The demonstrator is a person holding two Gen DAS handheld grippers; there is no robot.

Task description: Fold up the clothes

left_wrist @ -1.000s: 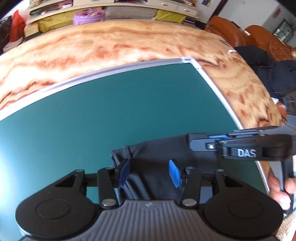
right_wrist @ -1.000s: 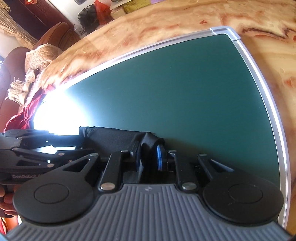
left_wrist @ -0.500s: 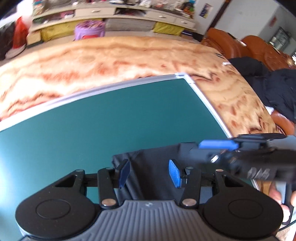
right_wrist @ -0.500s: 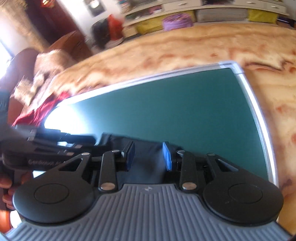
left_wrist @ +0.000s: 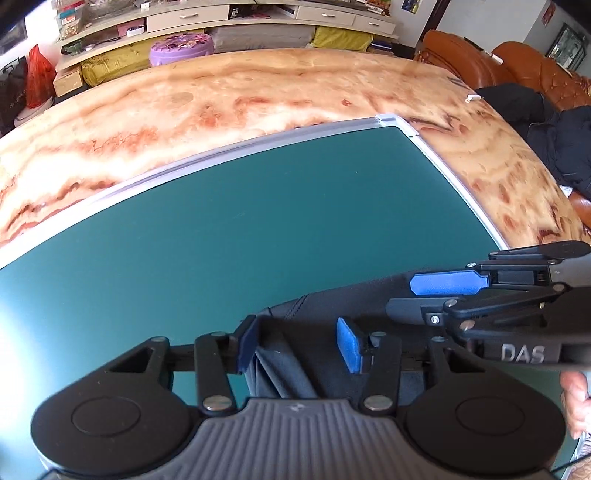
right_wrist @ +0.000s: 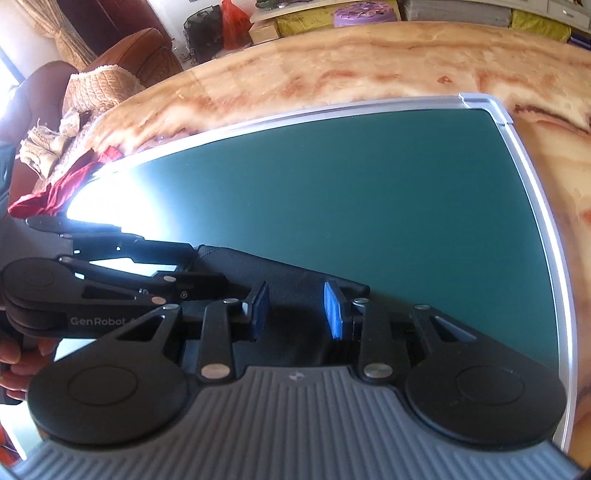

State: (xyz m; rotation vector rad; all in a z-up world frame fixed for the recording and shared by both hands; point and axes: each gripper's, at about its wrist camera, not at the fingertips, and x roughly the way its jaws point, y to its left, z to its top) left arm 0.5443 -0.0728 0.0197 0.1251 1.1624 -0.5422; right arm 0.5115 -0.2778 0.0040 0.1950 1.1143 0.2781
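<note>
On the green mat point(left_wrist: 258, 221), dark garment point(left_wrist: 332, 306) beneath both released, wide-apart hand-held grippers: left point(left_wrist: 299, 345), right point(right_wrist: 297, 310).

A lived-in home is showing here — a family sitting room doubling as a work spot. Tufted orange-brown leather sofas point(left_wrist: 532, 62) are standing along the right wall, a dark jacket point(left_wrist: 546, 129) is lying heaped beside them, and a long low cream cabinet with drawers point(left_wrist: 258, 14) is running along the far wall. A glossy marble-patterned table top point(left_wrist: 258, 96) is carrying a green silver-framed mat point(left_wrist: 258, 221) — and a gold curtain point(right_wrist: 55, 29) is hanging by an armchair.
</note>
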